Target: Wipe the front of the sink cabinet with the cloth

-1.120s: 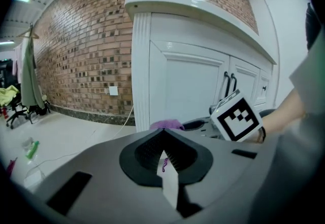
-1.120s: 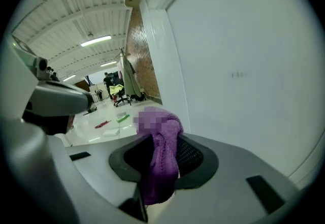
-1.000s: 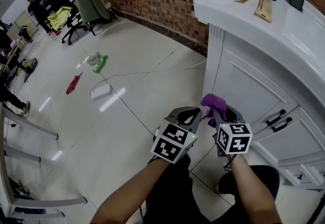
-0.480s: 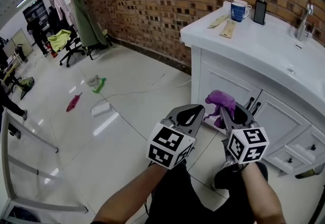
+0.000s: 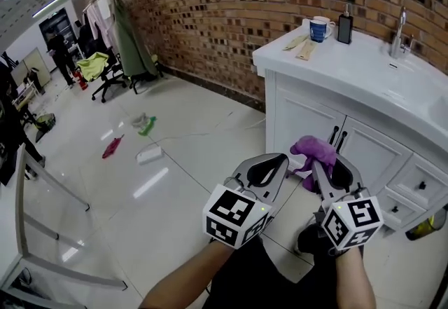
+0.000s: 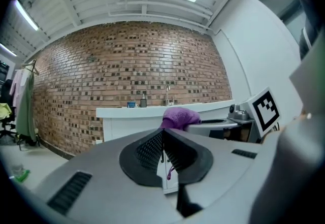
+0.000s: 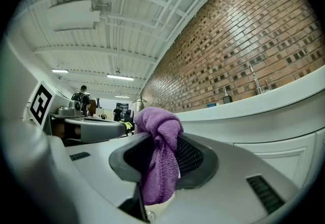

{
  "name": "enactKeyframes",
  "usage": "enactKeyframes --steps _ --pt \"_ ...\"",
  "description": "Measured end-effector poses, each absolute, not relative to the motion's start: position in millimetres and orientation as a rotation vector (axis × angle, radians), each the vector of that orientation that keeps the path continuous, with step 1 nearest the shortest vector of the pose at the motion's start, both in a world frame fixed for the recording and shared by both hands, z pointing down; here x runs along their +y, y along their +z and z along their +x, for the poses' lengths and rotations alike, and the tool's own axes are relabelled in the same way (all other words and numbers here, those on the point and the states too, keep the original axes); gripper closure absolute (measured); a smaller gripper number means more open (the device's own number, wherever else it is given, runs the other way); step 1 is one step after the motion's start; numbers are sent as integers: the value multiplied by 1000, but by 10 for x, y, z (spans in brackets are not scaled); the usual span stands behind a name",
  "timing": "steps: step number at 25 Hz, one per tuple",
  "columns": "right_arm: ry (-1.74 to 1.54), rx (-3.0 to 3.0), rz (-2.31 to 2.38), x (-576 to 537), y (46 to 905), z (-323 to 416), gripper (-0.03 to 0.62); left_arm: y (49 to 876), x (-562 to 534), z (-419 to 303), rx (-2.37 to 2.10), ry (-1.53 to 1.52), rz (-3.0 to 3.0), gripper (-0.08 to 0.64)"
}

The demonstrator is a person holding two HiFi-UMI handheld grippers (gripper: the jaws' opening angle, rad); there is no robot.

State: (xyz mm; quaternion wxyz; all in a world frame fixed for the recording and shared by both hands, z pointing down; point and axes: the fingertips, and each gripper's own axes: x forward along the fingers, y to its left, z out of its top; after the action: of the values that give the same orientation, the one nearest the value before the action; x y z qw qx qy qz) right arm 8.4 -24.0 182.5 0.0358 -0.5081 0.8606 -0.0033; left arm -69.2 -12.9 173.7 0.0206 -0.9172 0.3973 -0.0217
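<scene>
Head view: sink cabinet stands ahead of both tools.
Right tool: clamped on the purple cloth.
Left tool: jaws together, holding nothing.

Purple terry cloth, bunched in a knot, pinched in right tool; lump sticks up above jaws, tail hangs below. White sink cabinet w/ paneled doors, dark handles, upright just beyond. Cloth near its front; contact unclear.
</scene>
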Motion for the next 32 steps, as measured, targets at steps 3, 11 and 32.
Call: enactKeyframes --steps 3,11,32 --pt "24 2630 -1533 70 1746 88 474 1661 115 -653 1240 -33 -2825 555" --pt "83 2619 -1518 754 1726 225 474 1713 667 -609 1310 50 -2795 555" --pt "51 2596 -1533 1712 1902 462 474 2011 1705 -306 1282 29 -2832 555"
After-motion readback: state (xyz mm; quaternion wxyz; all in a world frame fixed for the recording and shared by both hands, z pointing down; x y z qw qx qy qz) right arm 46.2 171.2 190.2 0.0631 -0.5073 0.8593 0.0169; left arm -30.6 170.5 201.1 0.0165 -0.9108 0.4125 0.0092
